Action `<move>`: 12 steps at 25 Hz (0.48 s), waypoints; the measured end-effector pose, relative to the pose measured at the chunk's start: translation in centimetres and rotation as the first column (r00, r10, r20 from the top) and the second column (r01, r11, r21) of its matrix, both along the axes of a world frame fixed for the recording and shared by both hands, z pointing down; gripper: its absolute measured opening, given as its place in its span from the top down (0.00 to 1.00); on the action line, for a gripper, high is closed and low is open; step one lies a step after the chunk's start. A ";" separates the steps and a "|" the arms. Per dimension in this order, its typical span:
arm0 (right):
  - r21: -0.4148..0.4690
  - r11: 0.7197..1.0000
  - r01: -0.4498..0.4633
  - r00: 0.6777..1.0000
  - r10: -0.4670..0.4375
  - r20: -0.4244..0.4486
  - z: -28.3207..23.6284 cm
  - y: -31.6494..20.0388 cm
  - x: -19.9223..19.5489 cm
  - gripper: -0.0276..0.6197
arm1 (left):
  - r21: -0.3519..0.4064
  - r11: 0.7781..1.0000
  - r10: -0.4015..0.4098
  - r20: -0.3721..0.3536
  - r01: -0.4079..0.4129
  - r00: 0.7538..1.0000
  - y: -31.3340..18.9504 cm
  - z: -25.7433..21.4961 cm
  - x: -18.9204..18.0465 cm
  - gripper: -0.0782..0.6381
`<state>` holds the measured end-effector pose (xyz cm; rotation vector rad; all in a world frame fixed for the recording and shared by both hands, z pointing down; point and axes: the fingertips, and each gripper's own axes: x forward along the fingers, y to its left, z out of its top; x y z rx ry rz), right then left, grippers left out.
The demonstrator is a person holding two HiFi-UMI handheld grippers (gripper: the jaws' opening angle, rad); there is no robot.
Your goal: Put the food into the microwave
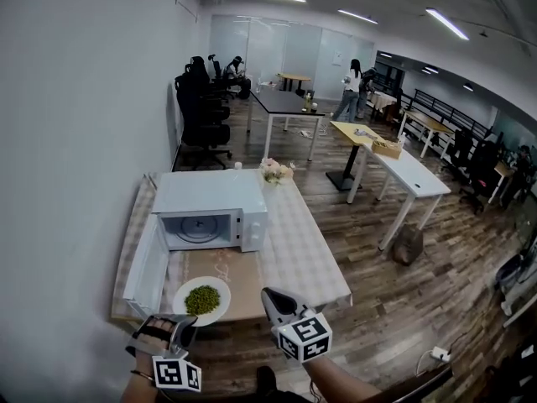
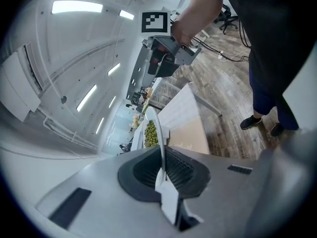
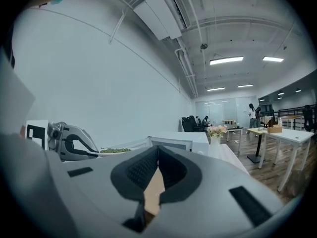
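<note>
A white plate (image 1: 202, 300) of green food (image 1: 202, 298) lies at the near edge of the table, on a brown mat in front of the white microwave (image 1: 210, 200). The microwave's door (image 1: 144, 269) hangs open to the left and its cavity is empty. My left gripper (image 1: 186, 326) is shut on the plate's near rim. In the left gripper view the plate (image 2: 154, 120) stands edge-on between the jaws, with the food (image 2: 150, 133) behind the rim. My right gripper (image 1: 270, 296) hovers to the right of the plate, shut and empty, over the table's near edge.
The checked tablecloth (image 1: 302, 250) covers the table, which stands against the left wall. A vase of flowers (image 1: 274, 172) stands behind the microwave at the far right corner. Desks, black chairs and people fill the room beyond, with wood floor to the right.
</note>
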<state>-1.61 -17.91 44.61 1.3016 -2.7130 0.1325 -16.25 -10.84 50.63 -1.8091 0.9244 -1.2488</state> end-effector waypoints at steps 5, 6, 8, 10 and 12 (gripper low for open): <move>-0.007 0.999 0.036 0.999 -0.036 0.000 0.1 -5.3 0.8 0.94 | -0.003 1.000 -0.028 0.005 0.028 1.000 -5.1 0.1 1.3 0.86; -0.007 0.999 0.042 0.999 -0.042 0.002 0.1 -6.3 1.0 0.94 | -0.006 0.999 -0.032 0.007 0.032 0.999 -6.0 0.1 1.6 0.86; -0.004 0.999 0.052 0.999 -0.051 0.008 -0.1 -8.1 1.4 0.94 | -0.013 0.999 -0.039 0.011 0.039 0.999 -7.6 0.3 2.2 0.86; -0.001 0.998 0.060 0.998 -0.060 0.010 -0.1 -9.8 1.8 0.94 | -0.022 0.999 -0.048 0.015 0.048 0.999 -9.1 0.6 2.6 0.86; -0.004 0.998 0.067 0.998 -0.067 0.010 0.0 -11.3 2.2 0.94 | -0.032 0.998 -0.059 0.018 0.060 0.998 -10.3 0.9 2.8 0.86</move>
